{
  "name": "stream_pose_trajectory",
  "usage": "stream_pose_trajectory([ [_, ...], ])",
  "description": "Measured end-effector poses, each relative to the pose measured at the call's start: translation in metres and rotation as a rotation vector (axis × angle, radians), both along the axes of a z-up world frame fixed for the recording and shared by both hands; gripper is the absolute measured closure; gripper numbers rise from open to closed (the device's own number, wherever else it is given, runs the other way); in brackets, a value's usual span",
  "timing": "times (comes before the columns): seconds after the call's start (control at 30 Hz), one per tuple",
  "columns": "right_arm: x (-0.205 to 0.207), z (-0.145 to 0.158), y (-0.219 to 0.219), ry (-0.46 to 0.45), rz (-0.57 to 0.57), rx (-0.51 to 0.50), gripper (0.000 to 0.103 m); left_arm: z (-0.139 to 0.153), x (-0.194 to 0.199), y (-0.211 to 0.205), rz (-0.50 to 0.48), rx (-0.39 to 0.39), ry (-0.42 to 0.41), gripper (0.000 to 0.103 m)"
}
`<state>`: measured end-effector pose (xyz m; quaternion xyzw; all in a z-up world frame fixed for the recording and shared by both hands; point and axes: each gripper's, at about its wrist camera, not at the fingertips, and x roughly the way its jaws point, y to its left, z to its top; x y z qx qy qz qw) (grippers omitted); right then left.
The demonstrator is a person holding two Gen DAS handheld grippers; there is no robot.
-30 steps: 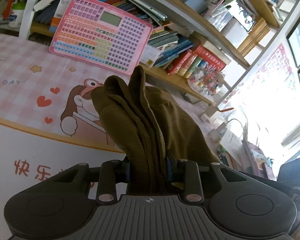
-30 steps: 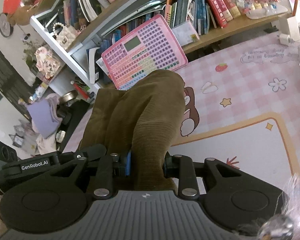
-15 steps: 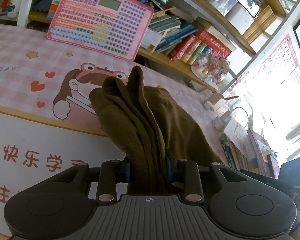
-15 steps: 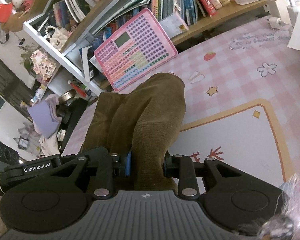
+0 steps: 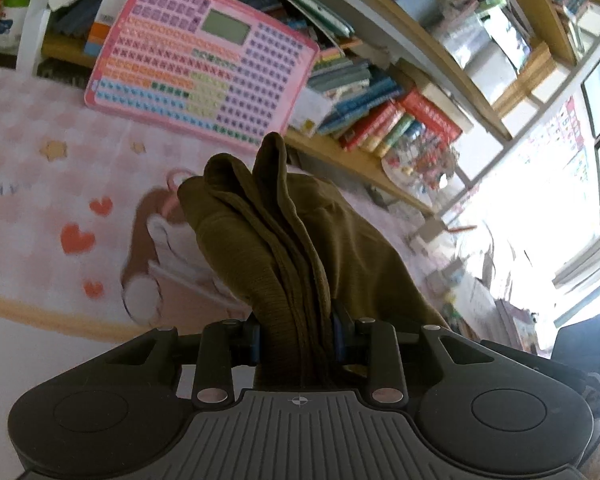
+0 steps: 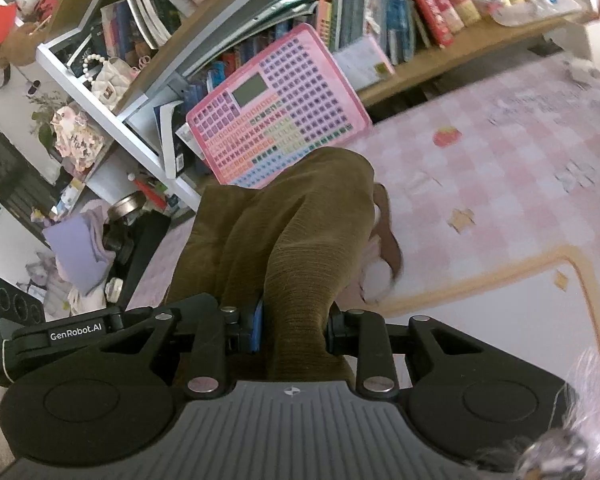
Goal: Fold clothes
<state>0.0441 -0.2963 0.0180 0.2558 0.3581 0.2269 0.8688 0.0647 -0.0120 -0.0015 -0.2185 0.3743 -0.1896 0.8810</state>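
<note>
Both grips are on! The left hand-held gripper (image 5: 296, 338) is clenched on a thick bunch of the olive-green ribbed garment (image 5: 268, 240), several folded layers squeezed between its pads and standing up in ridges ahead of the fingers. Over on the other side, the right hand-held gripper (image 6: 294, 330) has its own pinch of the same olive garment (image 6: 300, 240), the fabric rising in one broad hump from between its jaws, with the blue pad (image 6: 257, 326) showing on the left finger.

The garment is lifted off the surface at both pinches, held above the worktop (image 5: 32, 168), which wears a pink checked mat with hearts, stars and a cartoon figure (image 5: 156, 248) partly hidden behind the cloth. In the right wrist view the mat's white centre panel with its yellow border (image 6: 540, 320) lies below and to the right of the fabric.

At the back edge of the worktop a pink toy keyboard tablet (image 5: 200, 76) leans against the bookshelf (image 5: 380, 112), whose rows of books run off to the right. In the right wrist view the shelf's white frame (image 6: 112, 120) is packed with trinkets and a small white purse (image 6: 110, 82).
</note>
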Motion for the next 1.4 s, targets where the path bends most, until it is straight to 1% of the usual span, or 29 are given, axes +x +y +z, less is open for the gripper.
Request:
stream_pose_trajectory([
  [0.2, 0.043, 0.010, 0.043, -0.035, 0.011, -0.035, 0.078, 0.002, 0.044, 0.041, 0.001, -0.027, -0.017, 0.073],
  [0.4, 0.093, 0.006, 0.091, -0.046, 0.009, -0.041, 0.078, -0.005, 0.094, 0.087, 0.010, -0.032, -0.027, 0.073],
  [0.6, 0.140, -0.008, 0.130, -0.046, -0.004, -0.047, 0.078, -0.023, 0.139, 0.123, 0.002, -0.037, -0.018, 0.073],
  [0.77, 0.166, -0.025, 0.145, -0.048, -0.015, -0.038, 0.077, -0.040, 0.160, 0.142, 0.007, -0.058, -0.023, 0.073],
  [0.83, 0.173, -0.036, 0.146, -0.023, -0.023, -0.011, 0.077, -0.054, 0.166, 0.148, 0.023, -0.078, 0.016, 0.072],
  [0.9, 0.181, -0.053, 0.145, 0.046, -0.034, 0.024, 0.075, -0.069, 0.172, 0.152, 0.037, -0.078, 0.059, 0.071],
  [0.93, 0.184, -0.062, 0.144, 0.083, -0.041, 0.037, 0.075, -0.074, 0.172, 0.153, 0.037, -0.071, 0.065, 0.068],
  [1.0, 0.184, -0.075, 0.142, 0.124, -0.061, 0.067, 0.070, -0.080, 0.172, 0.155, 0.040, -0.076, 0.067, 0.065],
  [1.07, 0.183, -0.082, 0.138, 0.148, -0.084, 0.111, 0.067, -0.083, 0.172, 0.157, 0.051, -0.095, 0.075, 0.063],
  [1.1, 0.183, -0.084, 0.136, 0.160, -0.096, 0.134, 0.064, -0.083, 0.171, 0.157, 0.057, -0.101, 0.078, 0.062],
  [1.13, 0.182, -0.084, 0.136, 0.164, -0.102, 0.129, 0.061, -0.082, 0.171, 0.156, 0.062, -0.088, 0.077, 0.060],
  [1.17, 0.182, -0.083, 0.136, 0.167, -0.106, 0.120, 0.056, -0.080, 0.170, 0.155, 0.068, -0.074, 0.076, 0.056],
  [1.23, 0.181, -0.080, 0.137, 0.168, -0.112, 0.097, 0.053, -0.074, 0.167, 0.153, 0.084, -0.041, 0.063, 0.054],
  [1.27, 0.180, -0.077, 0.137, 0.165, -0.113, 0.079, 0.050, -0.070, 0.164, 0.153, 0.094, -0.022, 0.053, 0.051],
  [1.33, 0.177, -0.068, 0.137, 0.154, -0.118, 0.030, 0.043, -0.060, 0.156, 0.153, 0.124, 0.010, 0.025, 0.049],
  [1.37, 0.174, -0.064, 0.137, 0.140, -0.117, 0.005, 0.040, -0.056, 0.152, 0.154, 0.136, 0.021, 0.009, 0.045],
  [1.4, 0.170, -0.059, 0.137, 0.124, -0.115, -0.019, 0.040, -0.051, 0.146, 0.154, 0.148, 0.032, -0.007, 0.042],
])
